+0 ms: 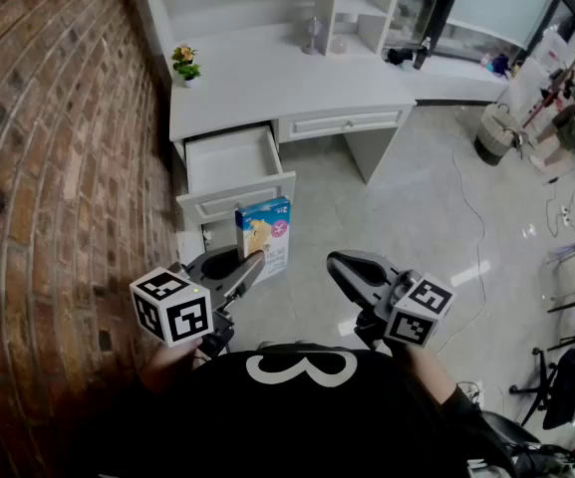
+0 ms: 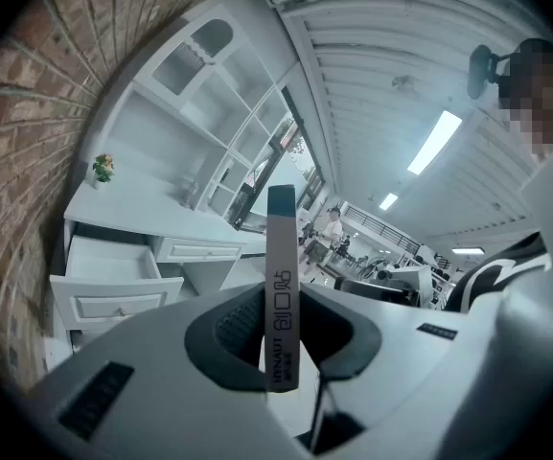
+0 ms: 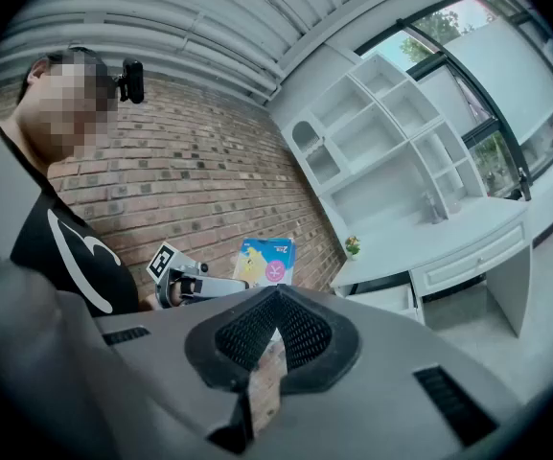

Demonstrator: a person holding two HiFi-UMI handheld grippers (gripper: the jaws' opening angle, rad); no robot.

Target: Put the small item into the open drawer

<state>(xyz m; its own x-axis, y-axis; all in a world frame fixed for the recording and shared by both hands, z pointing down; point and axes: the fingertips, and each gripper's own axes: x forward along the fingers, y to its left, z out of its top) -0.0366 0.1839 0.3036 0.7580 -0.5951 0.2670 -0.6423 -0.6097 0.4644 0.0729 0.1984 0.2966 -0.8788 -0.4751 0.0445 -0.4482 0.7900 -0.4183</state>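
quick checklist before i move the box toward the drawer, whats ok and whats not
1. Grip on the box: ok. The left hand-held gripper is closed on its two flat faces and the box stands upright.
2. Drawer open: ok. It is pulled well out.
3. Room inside the drawer: ok for the part in view, which is bare; the back under the desktop cannot be told.
4. Box over the drawer: not ok. In the head view it is on the near side of the drawer front.
5. Right hand-held gripper out of the way: ok. It is empty, jaws together, off to the box's right.
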